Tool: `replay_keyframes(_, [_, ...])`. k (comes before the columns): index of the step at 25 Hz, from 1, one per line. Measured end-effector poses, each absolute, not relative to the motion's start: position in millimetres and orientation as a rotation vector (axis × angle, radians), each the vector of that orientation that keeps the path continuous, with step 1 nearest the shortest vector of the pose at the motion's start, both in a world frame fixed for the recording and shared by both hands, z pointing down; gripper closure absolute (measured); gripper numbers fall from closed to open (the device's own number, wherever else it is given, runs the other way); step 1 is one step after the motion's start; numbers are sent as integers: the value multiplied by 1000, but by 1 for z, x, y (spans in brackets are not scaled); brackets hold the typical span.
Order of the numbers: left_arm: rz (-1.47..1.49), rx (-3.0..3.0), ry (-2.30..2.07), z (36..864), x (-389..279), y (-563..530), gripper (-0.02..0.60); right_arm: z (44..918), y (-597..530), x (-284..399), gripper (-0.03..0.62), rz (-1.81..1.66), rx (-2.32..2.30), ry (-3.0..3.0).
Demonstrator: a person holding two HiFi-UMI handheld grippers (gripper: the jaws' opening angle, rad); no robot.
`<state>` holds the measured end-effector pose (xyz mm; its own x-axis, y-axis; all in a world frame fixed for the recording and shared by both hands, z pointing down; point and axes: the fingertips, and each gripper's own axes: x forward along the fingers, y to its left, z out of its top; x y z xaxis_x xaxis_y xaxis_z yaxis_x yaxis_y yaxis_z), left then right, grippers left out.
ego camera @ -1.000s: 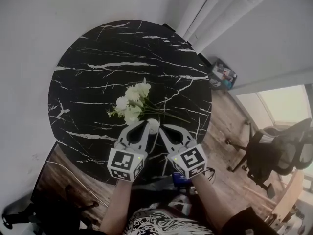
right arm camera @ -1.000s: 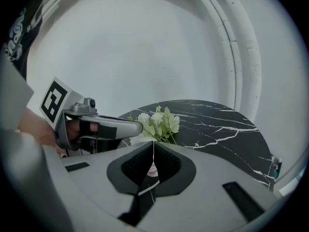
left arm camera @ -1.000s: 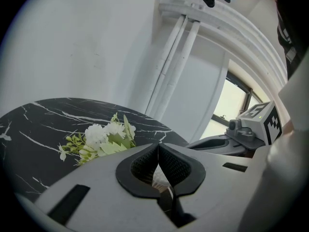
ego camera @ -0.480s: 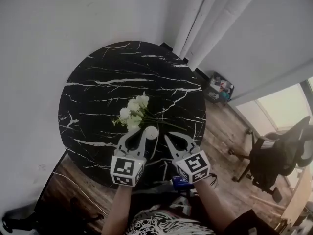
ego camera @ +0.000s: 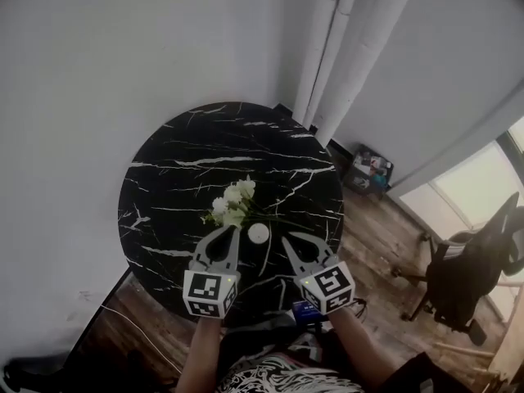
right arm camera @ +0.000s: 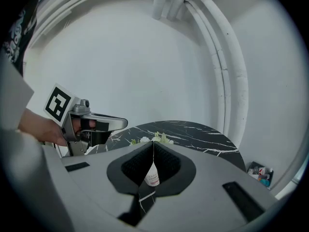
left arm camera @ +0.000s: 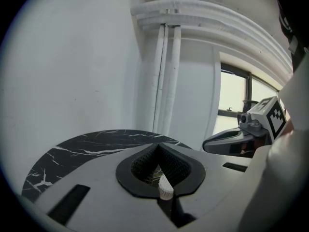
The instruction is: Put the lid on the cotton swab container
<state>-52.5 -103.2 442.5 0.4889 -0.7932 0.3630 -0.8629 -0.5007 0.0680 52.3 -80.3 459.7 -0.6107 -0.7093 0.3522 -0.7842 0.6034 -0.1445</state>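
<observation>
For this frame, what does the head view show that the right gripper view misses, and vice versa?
Only the head view: the chair, and the right tool seen from outside, beside the left tool. Only the right gripper view: the printed label on the container, and the right tool's jaws close up, together and holding nothing. Both: the table, the flowers, the container, the left tool, the pipes and the box by the wall.
</observation>
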Motion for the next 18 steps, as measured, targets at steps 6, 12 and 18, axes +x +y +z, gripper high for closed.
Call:
replay_keyframes(6, [384, 2501, -1479, 419, -65, -95, 568, 444, -68, 52, 576, 370, 1255, -2583])
replay_keyframes(12, [342, 2487, -1496, 413, -63, -76, 568, 420, -69, 57, 576, 325, 1324, -2596])
replay_keyframes(18, [339, 2486, -1544, 406, -70, -68, 568, 406, -65, 56, 577, 290, 1337, -2604])
